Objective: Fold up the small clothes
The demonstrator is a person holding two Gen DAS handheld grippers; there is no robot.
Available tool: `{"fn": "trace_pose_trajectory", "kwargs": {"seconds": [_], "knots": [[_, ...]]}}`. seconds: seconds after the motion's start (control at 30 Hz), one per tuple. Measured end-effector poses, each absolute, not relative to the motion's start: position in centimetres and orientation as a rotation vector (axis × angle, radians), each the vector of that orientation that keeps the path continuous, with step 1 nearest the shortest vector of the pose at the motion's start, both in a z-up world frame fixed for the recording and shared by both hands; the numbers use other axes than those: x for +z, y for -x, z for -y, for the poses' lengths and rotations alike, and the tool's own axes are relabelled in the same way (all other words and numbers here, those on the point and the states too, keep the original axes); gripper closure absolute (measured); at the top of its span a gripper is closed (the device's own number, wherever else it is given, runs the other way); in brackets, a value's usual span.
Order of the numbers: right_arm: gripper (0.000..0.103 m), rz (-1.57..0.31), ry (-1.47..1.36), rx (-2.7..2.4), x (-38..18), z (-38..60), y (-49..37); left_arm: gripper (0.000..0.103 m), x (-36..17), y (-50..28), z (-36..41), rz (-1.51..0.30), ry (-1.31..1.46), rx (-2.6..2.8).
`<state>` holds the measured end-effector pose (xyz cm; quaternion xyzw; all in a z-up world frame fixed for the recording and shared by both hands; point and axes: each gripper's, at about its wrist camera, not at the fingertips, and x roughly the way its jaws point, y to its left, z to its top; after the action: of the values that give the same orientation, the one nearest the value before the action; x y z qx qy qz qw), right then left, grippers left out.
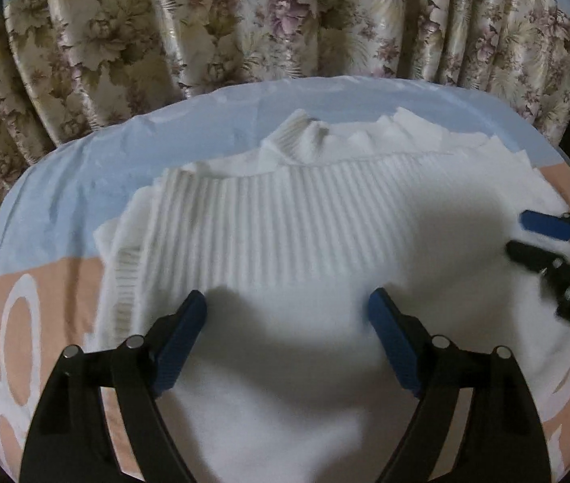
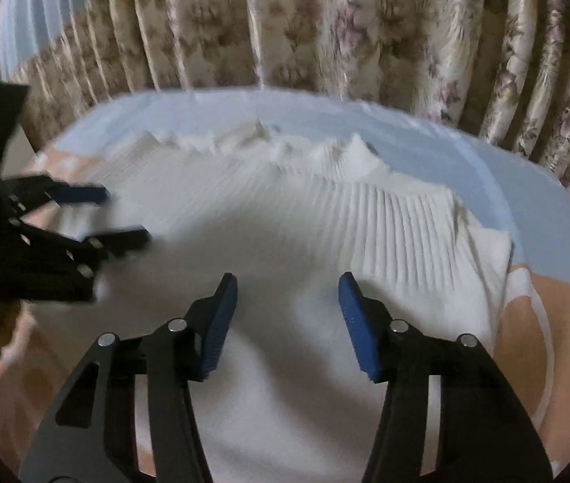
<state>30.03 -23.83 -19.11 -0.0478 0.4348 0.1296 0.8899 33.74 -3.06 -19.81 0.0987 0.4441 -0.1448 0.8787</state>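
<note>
A white ribbed knit garment [image 1: 285, 225] lies spread on the bed, with its ribbed band across the middle and bunched cloth along the far edge. It also fills the right wrist view [image 2: 305, 233]. My left gripper [image 1: 287, 306] is open just above the garment's near part, holding nothing. My right gripper [image 2: 288, 285] is open above the garment too, empty. Each gripper shows in the other's view: the right one [image 1: 522, 233] at the right edge, the left one [image 2: 123, 215] at the left edge, blurred.
The garment lies on a bedsheet [image 1: 63, 185] that is pale blue at the far side and peach with white lettering [image 2: 546, 322] near me. A floral curtain [image 1: 244, 20] hangs close behind the bed.
</note>
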Motion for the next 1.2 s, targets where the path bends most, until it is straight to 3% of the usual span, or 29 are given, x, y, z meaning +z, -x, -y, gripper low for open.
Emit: {"fn": "trace_pose_trajectory", "kwargs": {"seconds": [0.07, 0.53, 0.57, 0.63, 0.7, 0.77, 1.2], "knots": [[0.060, -0.905, 0.097, 0.255, -19.6, 25.2, -29.9, 0.019, -19.7, -33.4, 2.2, -0.922, -0.204, -0.286], [0.060, -0.887, 0.038, 0.144, -19.8, 31.7, -28.1, 0.019, -18.0, -30.6, 1.3, -0.965, -0.156, -0.225], [0.058, -0.891, 0.031, 0.143, -19.4, 31.6, -28.0, 0.016, -17.6, -30.3, 1.4, -0.967, -0.142, -0.222], [0.046, -0.882, -0.010, 0.162, -18.3, 31.9, -27.3, 0.013, -17.0, -29.6, 1.7, -0.972, -0.117, -0.220], [0.026, -0.872, -0.064, 0.168, -17.1, 32.7, -26.3, 0.013, -16.5, -28.9, 2.4, -0.980, -0.097, -0.230], [0.018, -0.852, -0.114, 0.166, -16.3, 33.7, -25.3, 0.013, -16.2, -28.4, 3.3, -0.985, -0.085, -0.238], [0.017, -0.954, -0.260, 0.180, -19.8, 36.0, -23.6, 0.012, -18.9, -28.6, 8.7, -1.041, -0.144, -0.267]]}}
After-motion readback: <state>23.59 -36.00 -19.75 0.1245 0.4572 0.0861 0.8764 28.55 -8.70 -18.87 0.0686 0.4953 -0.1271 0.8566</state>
